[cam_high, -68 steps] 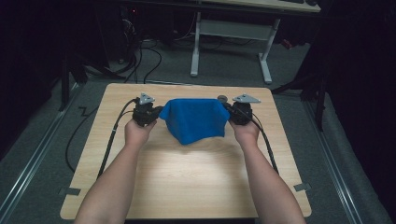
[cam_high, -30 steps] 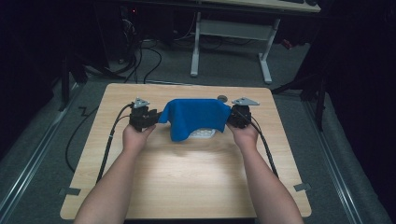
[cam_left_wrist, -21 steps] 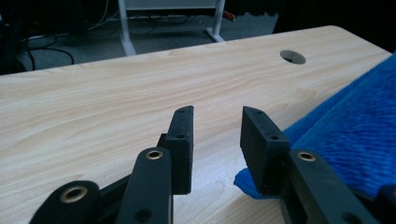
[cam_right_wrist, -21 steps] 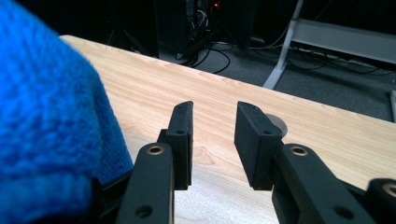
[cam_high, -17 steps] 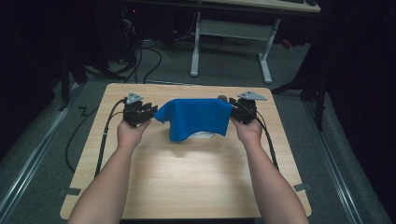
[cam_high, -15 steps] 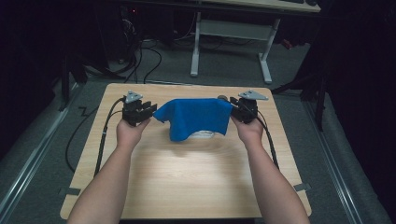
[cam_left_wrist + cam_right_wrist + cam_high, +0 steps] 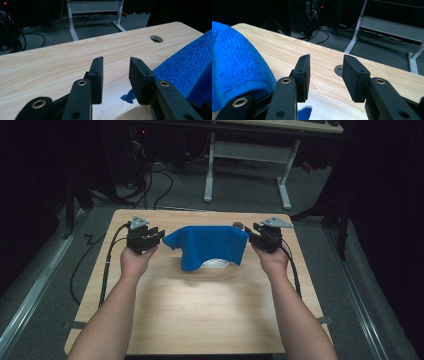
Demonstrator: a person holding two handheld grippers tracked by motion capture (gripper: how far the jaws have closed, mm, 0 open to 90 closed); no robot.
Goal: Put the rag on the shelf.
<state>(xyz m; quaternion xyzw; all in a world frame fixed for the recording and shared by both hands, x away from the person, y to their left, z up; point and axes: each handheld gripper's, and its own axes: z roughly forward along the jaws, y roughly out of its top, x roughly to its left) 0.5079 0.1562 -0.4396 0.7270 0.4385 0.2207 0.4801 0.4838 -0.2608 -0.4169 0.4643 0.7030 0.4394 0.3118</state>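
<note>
- A blue cloth (image 7: 210, 245) lies draped over a pale white thing (image 7: 218, 263) toward the 12 o'clock end of the bench (image 7: 200, 315). Only the white thing's near edge peeks out at the cloth's 6 o'clock hem, and what it is cannot be told.
- The left gripper (image 7: 156, 235) stands at the cloth's 9 o'clock. Its jaws are parted about halfway with nothing between them, and a corner of the cloth lies just beside one jaw.
- The right gripper (image 7: 250, 238) stands at the cloth's 3 o'clock. Its jaws have just been opening and are empty, though the cloth's edge seems to rest against the gripper's side.
- Judged from this, the draping looks all but done. The cover is spread and both corners are let go, which leaves drawing the grippers clear and perhaps smoothing the hem.
- The bench is light wood grain with rounded corners and a round hole (image 7: 238, 225) at 1 o'clock.
- Beyond it at 12 o'clock the room is dark, with grey carpet (image 7: 190, 195), loose cables (image 7: 160, 180) and a white desk frame (image 7: 247, 157).
</note>
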